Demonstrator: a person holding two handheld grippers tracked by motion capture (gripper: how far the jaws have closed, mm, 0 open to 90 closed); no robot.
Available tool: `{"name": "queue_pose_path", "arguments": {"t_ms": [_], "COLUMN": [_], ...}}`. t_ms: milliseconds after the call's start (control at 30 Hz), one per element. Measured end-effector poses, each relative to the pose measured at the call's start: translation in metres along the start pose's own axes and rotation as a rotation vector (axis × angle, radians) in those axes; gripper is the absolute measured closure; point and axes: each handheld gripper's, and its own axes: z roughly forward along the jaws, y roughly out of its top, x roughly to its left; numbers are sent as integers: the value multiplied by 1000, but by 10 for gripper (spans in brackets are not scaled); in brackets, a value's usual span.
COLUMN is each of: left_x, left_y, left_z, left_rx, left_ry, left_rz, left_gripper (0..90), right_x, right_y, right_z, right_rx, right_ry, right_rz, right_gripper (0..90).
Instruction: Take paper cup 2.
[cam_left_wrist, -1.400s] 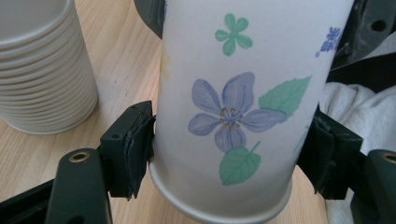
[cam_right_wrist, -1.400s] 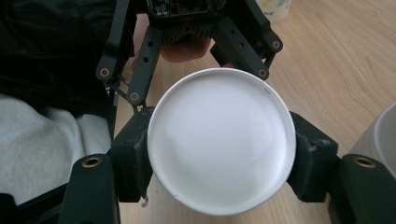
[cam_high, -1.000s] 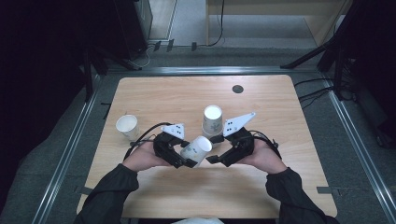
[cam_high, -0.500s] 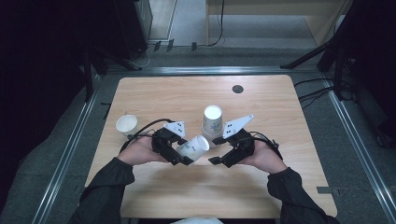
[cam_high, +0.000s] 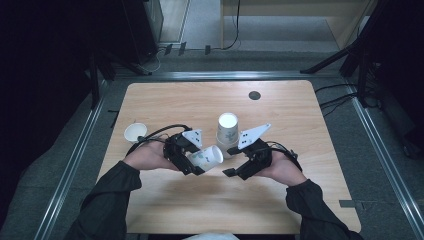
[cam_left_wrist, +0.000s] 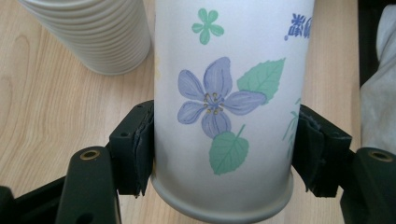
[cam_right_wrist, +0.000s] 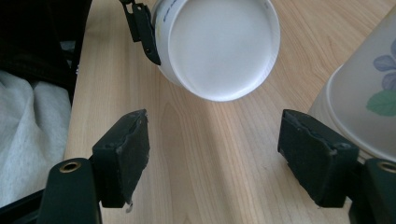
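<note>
Smooth flower-printed paper cup (cam_left_wrist: 224, 116) clamped sideways in left gripper (cam_high: 192, 162), jaws just closing; ridged cup stack (cam_high: 227, 129) beside; right gripper (cam_right_wrist: 215, 154) released, widening.

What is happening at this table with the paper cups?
A person works at a wooden table with a gripper in each hand. The left gripper has just closed on a flowered paper cup, held on its side. The right gripper has just been opening, with nothing between its jaws. A stack of upside-down cups stands behind, and a single cup sits upright at the left.
</note>
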Motion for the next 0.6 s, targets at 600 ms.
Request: {"name": "queue_pose_path", "arguments": {"t_ms": [600], "left_x": [-6], "left_y": [17], "left_z": [14], "left_rx": [193], "left_ry": [18], "left_rz": [82], "left_gripper": [310], "right_x": [4], "right_y": [2], "right_z": [7], "right_rx": [6], "right_ry": [-11], "right_rz": [-16], "right_gripper": [216]}}
